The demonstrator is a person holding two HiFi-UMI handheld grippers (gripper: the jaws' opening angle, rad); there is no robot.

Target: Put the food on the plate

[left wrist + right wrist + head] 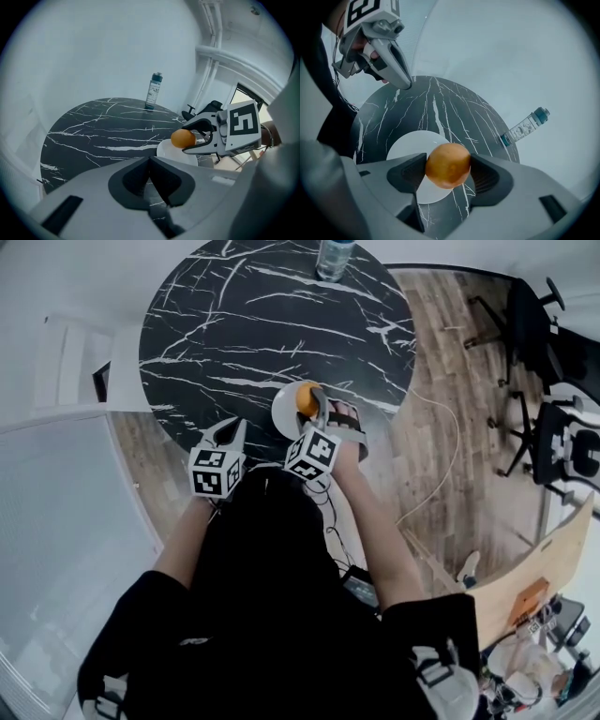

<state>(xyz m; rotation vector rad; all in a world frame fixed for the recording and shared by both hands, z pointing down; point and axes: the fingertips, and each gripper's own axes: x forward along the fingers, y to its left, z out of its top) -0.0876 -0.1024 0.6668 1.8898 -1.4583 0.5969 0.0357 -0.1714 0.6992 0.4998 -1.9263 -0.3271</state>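
**Currently: fruit clamped over the plate**

Firmly pinched between both jaws of the right gripper [187,139] sits a round orange fruit [447,165], the pads pressing its two sides. A white round plate [405,150] lies directly beneath those jaws, on the black white-veined marble round table [440,108]. To the left of the right gripper, the left gripper [151,161] hangs over the table's near edge with its jaws fully together and nothing between them. Far ahead of both grippers, a clear plastic bottle with a teal cap [153,91] stands upright by the table's far edge.
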